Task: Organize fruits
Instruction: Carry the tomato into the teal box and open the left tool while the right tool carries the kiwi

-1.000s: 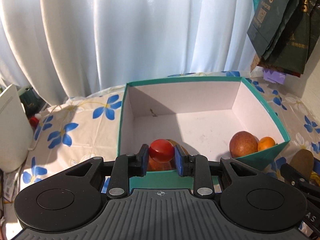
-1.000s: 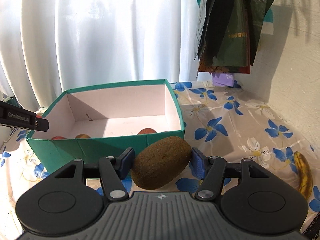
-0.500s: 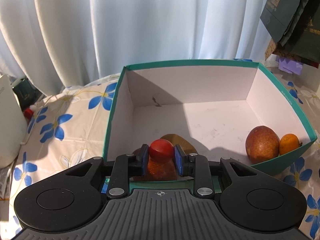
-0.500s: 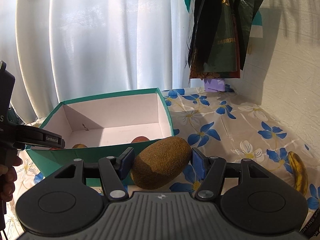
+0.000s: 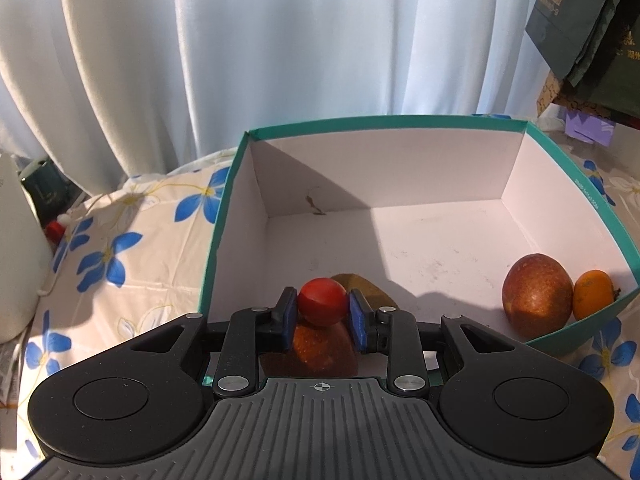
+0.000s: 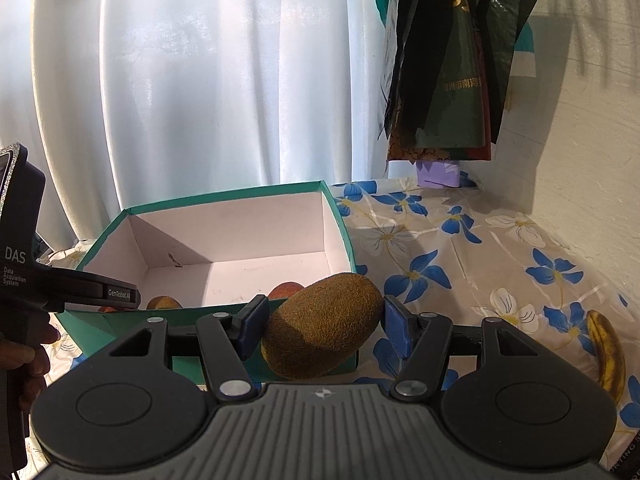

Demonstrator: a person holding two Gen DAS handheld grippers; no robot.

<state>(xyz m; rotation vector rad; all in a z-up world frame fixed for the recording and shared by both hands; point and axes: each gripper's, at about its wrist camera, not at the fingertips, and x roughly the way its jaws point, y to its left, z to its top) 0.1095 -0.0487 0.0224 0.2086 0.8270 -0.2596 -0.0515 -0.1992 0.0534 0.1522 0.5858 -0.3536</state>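
Observation:
My left gripper (image 5: 322, 307) is shut on a small red tomato (image 5: 322, 300), held just inside the near-left corner of the teal box (image 5: 384, 122). Right below the tomato lies an orange-red fruit (image 5: 320, 350), with a kiwi (image 5: 362, 286) behind it on the white floor. A red-brown fruit (image 5: 536, 294) and a small orange (image 5: 592, 294) rest in the box's near-right corner. In the right wrist view my right gripper (image 6: 324, 318) is shut on a brown kiwi (image 6: 324, 326), held in front of the teal box's (image 6: 224, 200) near-right corner.
A floral cloth (image 6: 460, 240) covers the table. A spotted banana (image 6: 608, 350) lies at the right edge. Dark bags (image 6: 448, 60) hang on the wall at the back right, and white curtains (image 5: 280, 60) hang behind. A white container (image 5: 14, 248) stands at the left.
My left gripper has moved forward and down with the tomato, from above the box's front wall to inside its near-left corner. The right gripper holds the kiwi in the same place.

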